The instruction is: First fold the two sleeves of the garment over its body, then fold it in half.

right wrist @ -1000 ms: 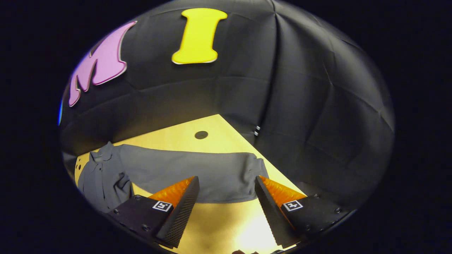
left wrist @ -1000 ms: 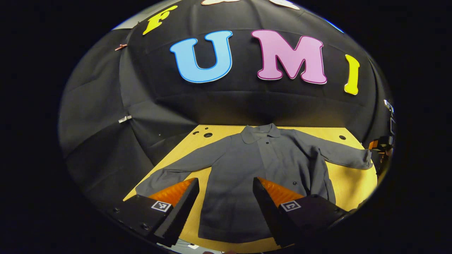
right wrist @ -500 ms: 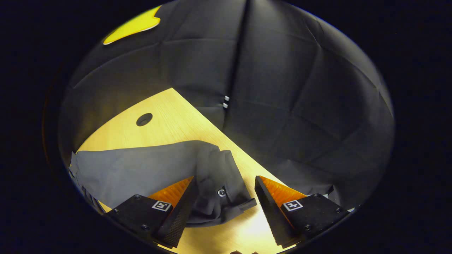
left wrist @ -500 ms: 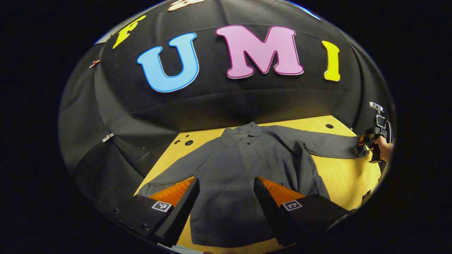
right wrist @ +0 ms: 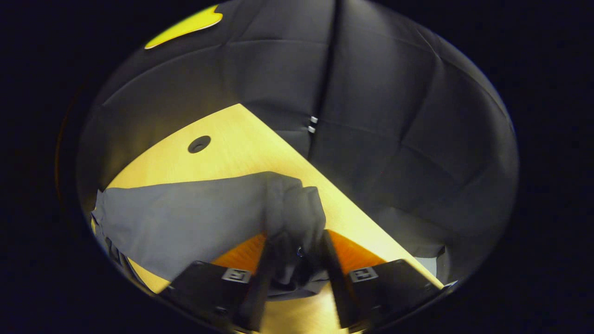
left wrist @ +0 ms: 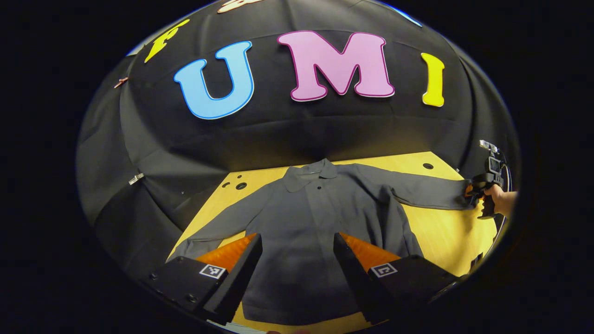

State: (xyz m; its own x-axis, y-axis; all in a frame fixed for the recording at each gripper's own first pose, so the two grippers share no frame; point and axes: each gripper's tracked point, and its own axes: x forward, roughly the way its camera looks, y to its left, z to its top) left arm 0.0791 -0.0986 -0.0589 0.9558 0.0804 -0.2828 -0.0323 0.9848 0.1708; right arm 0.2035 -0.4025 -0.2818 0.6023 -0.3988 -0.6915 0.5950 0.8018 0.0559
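So the grey garment (left wrist: pixel 320 241) is lying flat, front up, on the wooden table (left wrist: pixel 445 232), both sleeves spread out wide. The left gripper (left wrist: pixel 297 269) hovers over the lower body with its fingers released, nothing between them. The right gripper (right wrist: pixel 294 273) has its fingers clenched on the cuff of the right sleeve (right wrist: pixel 195 218), near the table's edge.
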